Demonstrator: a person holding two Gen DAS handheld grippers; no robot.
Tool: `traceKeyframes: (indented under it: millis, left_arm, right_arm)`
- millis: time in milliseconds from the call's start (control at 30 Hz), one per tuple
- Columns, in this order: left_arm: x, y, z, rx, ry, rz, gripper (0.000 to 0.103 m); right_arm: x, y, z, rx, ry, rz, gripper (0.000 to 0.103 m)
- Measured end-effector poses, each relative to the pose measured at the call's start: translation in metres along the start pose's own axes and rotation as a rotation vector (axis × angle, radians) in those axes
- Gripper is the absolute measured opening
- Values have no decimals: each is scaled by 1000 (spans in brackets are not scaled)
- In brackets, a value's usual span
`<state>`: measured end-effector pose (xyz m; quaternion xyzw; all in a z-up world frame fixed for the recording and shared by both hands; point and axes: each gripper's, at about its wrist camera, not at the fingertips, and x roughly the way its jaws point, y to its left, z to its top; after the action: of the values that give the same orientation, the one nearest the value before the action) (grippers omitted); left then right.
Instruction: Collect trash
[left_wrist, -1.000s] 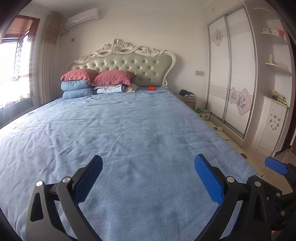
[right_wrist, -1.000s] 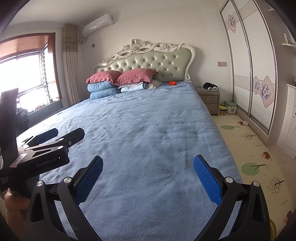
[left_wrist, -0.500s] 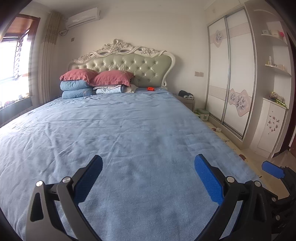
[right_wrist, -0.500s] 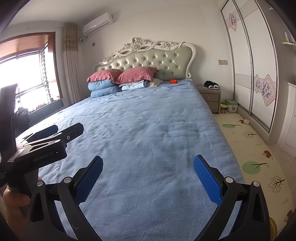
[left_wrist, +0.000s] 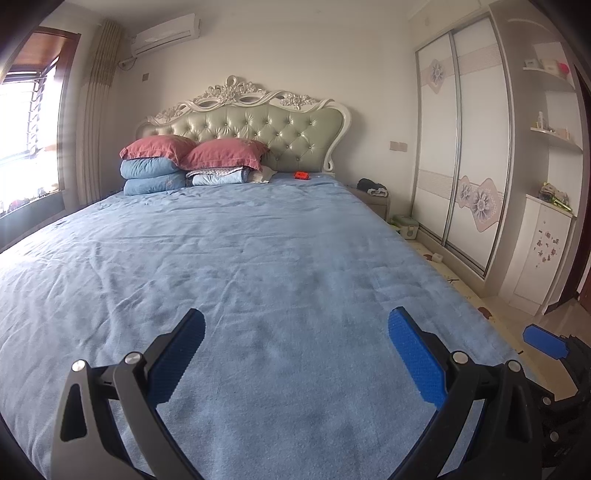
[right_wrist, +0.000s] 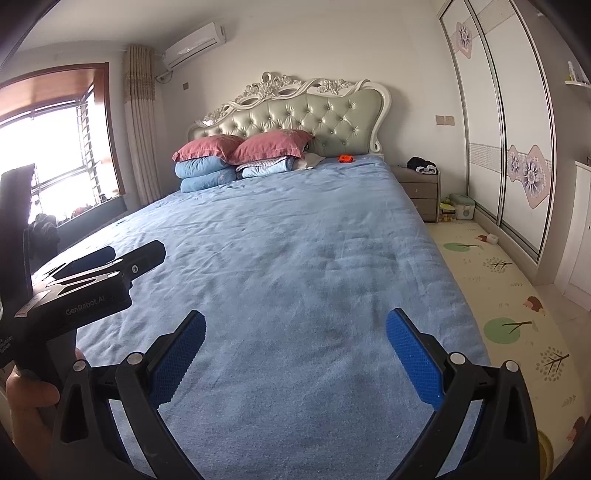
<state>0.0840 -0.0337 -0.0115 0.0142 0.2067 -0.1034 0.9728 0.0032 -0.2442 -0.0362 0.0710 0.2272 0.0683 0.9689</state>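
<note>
A small orange-red object lies at the far end of the blue bed, just below the padded headboard and right of the pillows. My left gripper hovers open over the foot of the bed, nothing between its blue pads. My right gripper is open too, empty, over the bed's near right part. Each gripper shows at the edge of the other's view: the right one's blue pad, the left one's black body held by a hand.
Red and blue pillows are stacked at the headboard's left. A nightstand with dark clothes stands right of the bed, small boxes beside it. A patterned floor mat runs along the sliding wardrobe. A window is left.
Both views have drifted slightly forward and left along the bed. Both grippers stay open and empty; nothing on the bed has moved.
</note>
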Motion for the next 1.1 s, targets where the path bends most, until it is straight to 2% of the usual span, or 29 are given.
traceKeyframes:
  millis: [467, 900, 1100]
  left_arm:
    - [3, -1, 2, 2, 3, 4, 99]
    - [-5, -5, 2, 29, -52, 10, 99]
    - [-6, -7, 3, 32, -48, 13, 99]
  right_arm:
    - [7, -6, -1, 15, 19, 6, 95]
    - [10, -7, -3, 28, 26, 7, 95]
    - [10, -7, -4, 25, 30, 9, 95]
